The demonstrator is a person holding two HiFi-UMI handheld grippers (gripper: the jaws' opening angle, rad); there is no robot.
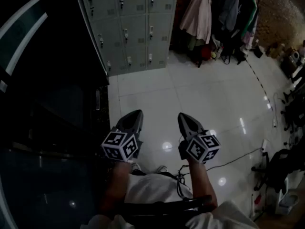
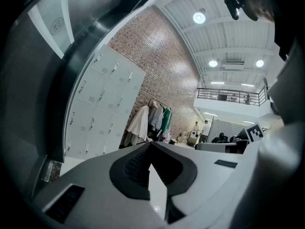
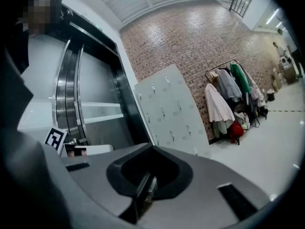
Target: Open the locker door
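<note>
A bank of grey lockers (image 1: 128, 27) stands against the brick wall at the far end of the tiled floor, every door closed, with small handles. The lockers also show in the left gripper view (image 2: 100, 109) and the right gripper view (image 3: 167, 111), far off. My left gripper (image 1: 136, 113) and right gripper (image 1: 183, 116) hang side by side close to my body, pointing toward the lockers, well short of them. In both gripper views the jaws meet at the tip, on the left gripper (image 2: 151, 144) and on the right gripper (image 3: 150, 146), with nothing held.
A coat rack (image 1: 224, 13) full of hanging clothes stands right of the lockers. A dark glass and metal wall (image 1: 47, 104) runs along my left. Office chairs (image 1: 290, 104) and a cable (image 1: 238, 156) lie at the right. Glossy white floor tiles (image 1: 200, 89) stretch between me and the lockers.
</note>
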